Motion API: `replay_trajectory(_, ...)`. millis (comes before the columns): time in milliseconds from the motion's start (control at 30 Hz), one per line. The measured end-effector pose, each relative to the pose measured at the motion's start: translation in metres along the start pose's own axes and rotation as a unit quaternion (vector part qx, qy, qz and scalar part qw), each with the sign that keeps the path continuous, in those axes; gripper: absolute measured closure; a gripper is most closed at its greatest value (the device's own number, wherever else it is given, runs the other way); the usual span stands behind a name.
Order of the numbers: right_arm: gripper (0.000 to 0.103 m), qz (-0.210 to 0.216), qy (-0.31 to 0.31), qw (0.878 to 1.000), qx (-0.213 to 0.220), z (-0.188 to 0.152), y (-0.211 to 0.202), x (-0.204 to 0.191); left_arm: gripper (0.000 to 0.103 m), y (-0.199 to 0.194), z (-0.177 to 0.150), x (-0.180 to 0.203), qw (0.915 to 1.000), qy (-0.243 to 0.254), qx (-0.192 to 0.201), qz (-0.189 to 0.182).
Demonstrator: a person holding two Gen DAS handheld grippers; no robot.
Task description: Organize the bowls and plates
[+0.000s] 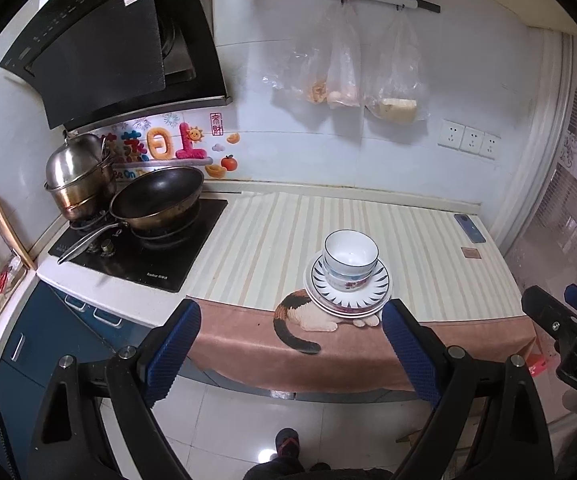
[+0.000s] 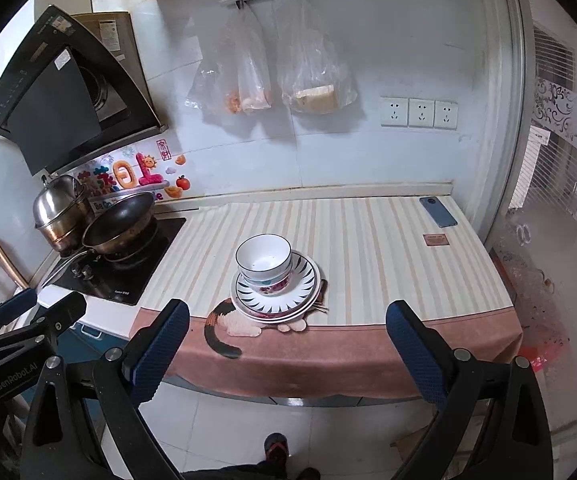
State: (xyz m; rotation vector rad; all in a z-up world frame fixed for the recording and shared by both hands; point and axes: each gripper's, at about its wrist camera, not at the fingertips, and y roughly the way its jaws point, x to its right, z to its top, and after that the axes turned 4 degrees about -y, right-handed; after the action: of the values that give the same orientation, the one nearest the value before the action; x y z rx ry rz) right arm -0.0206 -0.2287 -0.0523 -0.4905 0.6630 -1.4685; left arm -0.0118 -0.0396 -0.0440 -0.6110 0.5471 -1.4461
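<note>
A stack of bowls [image 1: 350,258] [image 2: 263,262] sits on a stack of plates [image 1: 372,298] [image 2: 308,284] near the front edge of the striped counter cloth [image 1: 272,236] [image 2: 368,248]. The top bowl is white with a dark rim; the top plate has a blue ray pattern. My left gripper [image 1: 290,328] is open and empty, held in front of the counter, short of the stack. My right gripper [image 2: 286,330] is open and empty, also in front of the counter. Each gripper shows at the side of the other's view.
A gas stove [image 1: 140,248] with a black wok [image 1: 160,196] and a steel pot [image 1: 78,176] stands at the left. A phone [image 2: 438,211] and a small card [image 2: 435,239] lie at the counter's back right. Bags [image 2: 284,76] hang on the wall. A glass door [image 2: 548,200] is at the right.
</note>
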Motion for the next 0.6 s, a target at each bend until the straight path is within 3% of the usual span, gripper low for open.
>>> replay_trajectory(600, 0.002, 0.003, -0.004, 1.0, 0.004, -0.012, -0.016, -0.007, 0.01, -0.016, -0.009, -0.005, 0.9999, 0.007, 0.006, -0.006)
